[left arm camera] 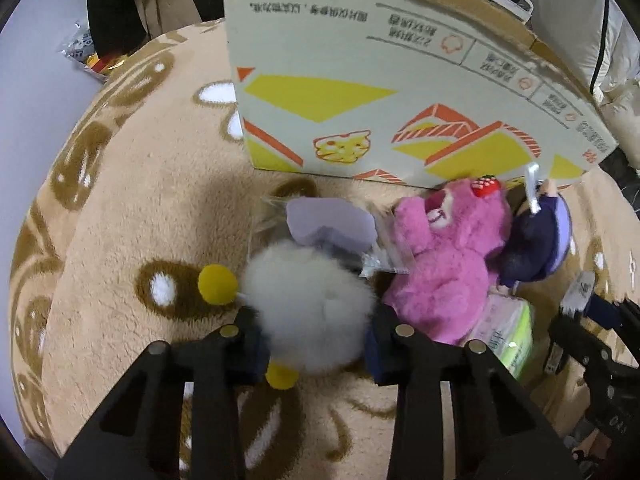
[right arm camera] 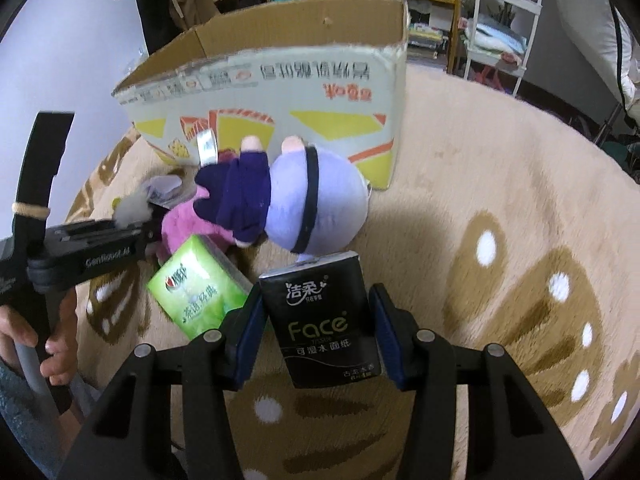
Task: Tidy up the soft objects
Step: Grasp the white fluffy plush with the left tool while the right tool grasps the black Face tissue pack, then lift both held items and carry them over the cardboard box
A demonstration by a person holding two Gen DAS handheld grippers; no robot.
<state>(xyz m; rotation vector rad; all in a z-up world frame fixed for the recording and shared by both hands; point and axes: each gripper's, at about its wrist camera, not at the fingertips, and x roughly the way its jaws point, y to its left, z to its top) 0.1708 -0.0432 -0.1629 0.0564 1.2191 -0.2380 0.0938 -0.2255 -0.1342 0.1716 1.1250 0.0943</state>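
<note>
My left gripper (left arm camera: 316, 334) is shut on a white fluffy toy (left arm camera: 310, 308) with yellow pom-poms, low over the beige rug (left arm camera: 140, 208). A pink plush bear (left arm camera: 444, 256) lies just right of it, beside a purple doll (left arm camera: 536, 240). My right gripper (right arm camera: 318, 328) has its jaws on both sides of a black tissue pack (right arm camera: 324, 316); the pads seem to touch its sides. The purple doll (right arm camera: 304, 200) lies just beyond, with a green tissue pack (right arm camera: 196, 288) to the left. An open cardboard box (right arm camera: 280, 92) stands behind the toys; it also shows in the left wrist view (left arm camera: 380, 80).
A clear plastic bag with a lilac card (left arm camera: 328, 224) lies behind the white toy. The left gripper's body and the person's hand (right arm camera: 44, 344) are at the left of the right wrist view. Shelves and a white cart (right arm camera: 500, 32) stand beyond the rug.
</note>
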